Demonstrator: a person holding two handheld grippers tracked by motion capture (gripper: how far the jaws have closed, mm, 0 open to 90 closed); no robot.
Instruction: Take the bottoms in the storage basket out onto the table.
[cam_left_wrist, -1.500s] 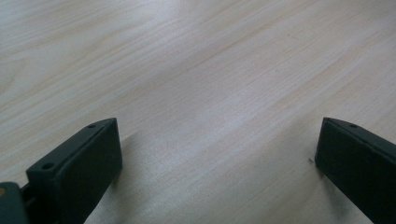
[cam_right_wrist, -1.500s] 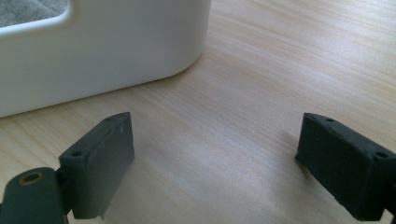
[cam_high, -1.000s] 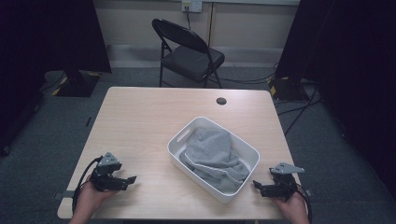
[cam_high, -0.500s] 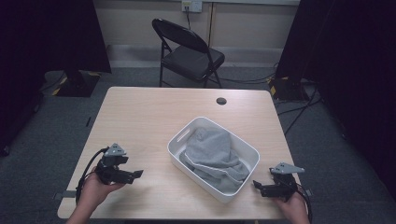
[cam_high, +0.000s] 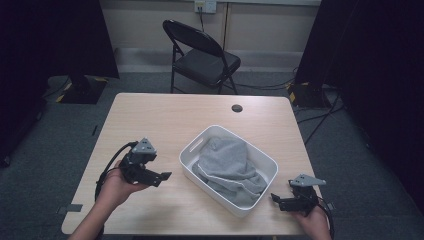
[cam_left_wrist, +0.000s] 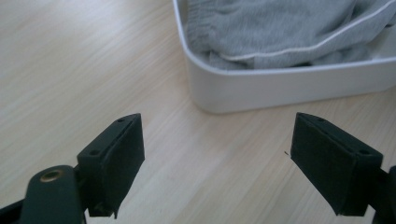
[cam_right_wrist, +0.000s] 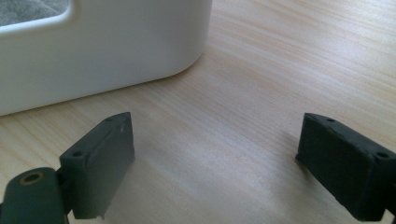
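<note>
Left tongs (cam_high: 162, 176): jaws wide, nothing between them; I see them lifted off the table (cam_high: 165, 120), just left of the bin (cam_high: 192, 150).
Right tongs (cam_high: 275, 199): jaws wide and empty, low at the table's near right corner, close to the bin's near end.
Bin: white, set at an angle mid-table, right of centre.
Cloth (cam_high: 227, 167): grey, bunched inside the bin.
High view: gives me both hands, the whole bin, a dark round spot (cam_high: 237, 108) near the far table edge, a folding chair (cam_high: 202, 55) beyond.
Left tongs view: looks over a bin corner (cam_left_wrist: 205, 88); shows a white piping line on the cloth (cam_left_wrist: 280, 32).
Right tongs view: bin's outer wall (cam_right_wrist: 93, 56) and a handle cut-out with cloth (cam_right_wrist: 28, 11) behind it.
</note>
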